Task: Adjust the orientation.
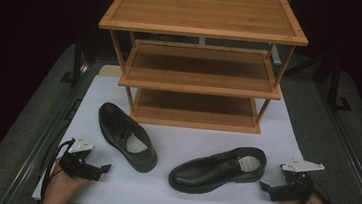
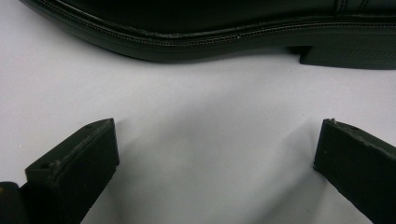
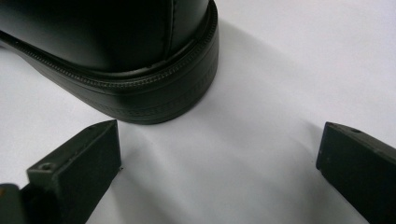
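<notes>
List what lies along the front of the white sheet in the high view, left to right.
Left gripper, open → left shoe, toe pointing away toward the rack → right shoe, toe pointing left → right gripper, open. Neither gripper touches a shoe.

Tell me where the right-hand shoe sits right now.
In the high view the right-hand shoe lies on the white mat, front right, heel toward the open right gripper.

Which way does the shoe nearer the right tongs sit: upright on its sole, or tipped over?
Upright: the right shoe rests sole-down on the white mat, opening facing up.
</notes>
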Demonstrator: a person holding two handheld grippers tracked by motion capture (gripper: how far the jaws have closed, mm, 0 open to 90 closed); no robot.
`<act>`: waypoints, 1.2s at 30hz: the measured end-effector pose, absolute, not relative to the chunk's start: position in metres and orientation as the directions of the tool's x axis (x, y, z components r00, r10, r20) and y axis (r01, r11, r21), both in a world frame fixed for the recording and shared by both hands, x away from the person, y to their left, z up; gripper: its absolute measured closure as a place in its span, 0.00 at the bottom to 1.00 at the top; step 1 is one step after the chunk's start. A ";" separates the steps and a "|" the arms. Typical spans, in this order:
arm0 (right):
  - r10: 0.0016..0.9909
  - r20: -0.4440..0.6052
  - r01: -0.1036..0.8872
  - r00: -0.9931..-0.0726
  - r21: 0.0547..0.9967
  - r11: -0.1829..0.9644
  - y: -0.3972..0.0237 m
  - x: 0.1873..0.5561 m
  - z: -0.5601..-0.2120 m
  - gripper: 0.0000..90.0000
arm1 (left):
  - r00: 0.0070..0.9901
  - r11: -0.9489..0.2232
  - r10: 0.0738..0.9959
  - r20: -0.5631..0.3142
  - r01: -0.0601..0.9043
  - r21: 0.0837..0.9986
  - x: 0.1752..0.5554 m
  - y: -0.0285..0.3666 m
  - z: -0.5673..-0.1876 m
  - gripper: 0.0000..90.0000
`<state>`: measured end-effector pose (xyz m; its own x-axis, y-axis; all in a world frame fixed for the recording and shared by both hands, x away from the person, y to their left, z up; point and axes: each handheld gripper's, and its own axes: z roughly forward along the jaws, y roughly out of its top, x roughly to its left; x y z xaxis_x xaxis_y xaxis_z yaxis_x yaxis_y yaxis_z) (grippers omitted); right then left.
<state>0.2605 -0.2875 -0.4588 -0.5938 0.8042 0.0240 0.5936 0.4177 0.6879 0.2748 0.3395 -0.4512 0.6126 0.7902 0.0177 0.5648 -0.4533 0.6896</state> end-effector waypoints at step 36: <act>0.806 0.021 0.591 -0.592 0.692 0.416 -0.287 0.260 -0.459 0.00 | 0.515 -0.299 0.854 -0.080 0.609 0.735 0.343 0.363 -0.392 1.00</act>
<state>0.2597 -0.2872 -0.4591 -0.5919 0.8057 0.0209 0.5905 0.4159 0.6916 0.3428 0.3630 -0.3920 0.5149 0.8535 -0.0797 0.6092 -0.2989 0.7345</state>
